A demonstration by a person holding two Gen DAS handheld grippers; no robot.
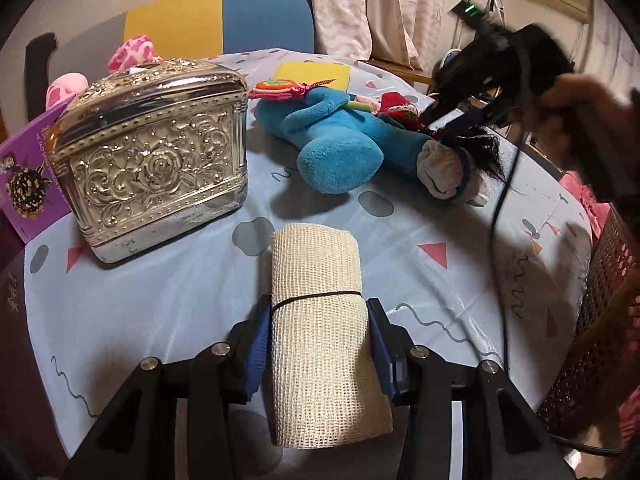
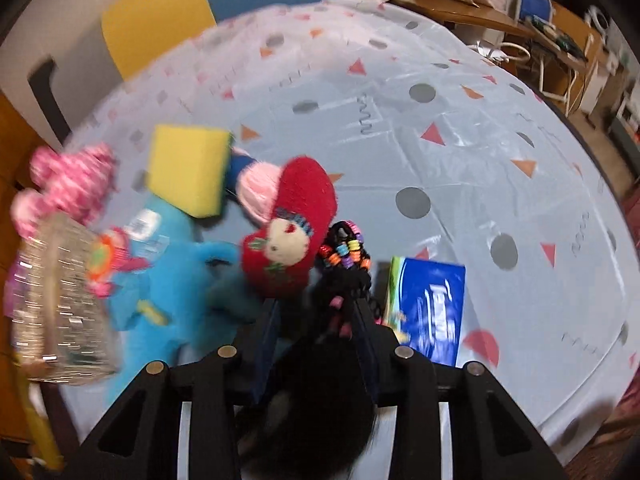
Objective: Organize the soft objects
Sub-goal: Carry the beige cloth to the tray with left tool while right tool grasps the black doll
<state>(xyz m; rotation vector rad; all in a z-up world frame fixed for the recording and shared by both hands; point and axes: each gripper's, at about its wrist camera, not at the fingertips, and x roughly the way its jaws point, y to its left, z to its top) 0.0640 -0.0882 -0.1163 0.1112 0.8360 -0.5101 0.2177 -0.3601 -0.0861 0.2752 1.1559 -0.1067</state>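
My left gripper (image 1: 318, 322) is shut on a rolled cream mesh cloth (image 1: 320, 360) bound with a black band, its blue pads pressing both sides, low over the patterned tablecloth (image 1: 440, 280). My right gripper (image 2: 316, 316) is shut on a black furry hairpiece (image 2: 320, 392) strung with coloured beads. The left wrist view shows that hairpiece (image 1: 480, 148) blurred at the upper right, hanging over a grey sock (image 1: 440, 172). A blue plush toy (image 1: 340, 148) lies mid-table. Beside it are a red slipper with a face (image 2: 292, 224), a yellow sponge (image 2: 188, 168) and a pink plush (image 2: 72, 184).
An ornate silver box (image 1: 156, 156) stands at the left on a purple book (image 1: 28, 184). A blue tissue pack (image 2: 428, 304) lies right of my right gripper. A brown woven basket (image 1: 600, 320) sits off the table's right edge. A yellow-and-blue chair (image 1: 220, 20) is behind.
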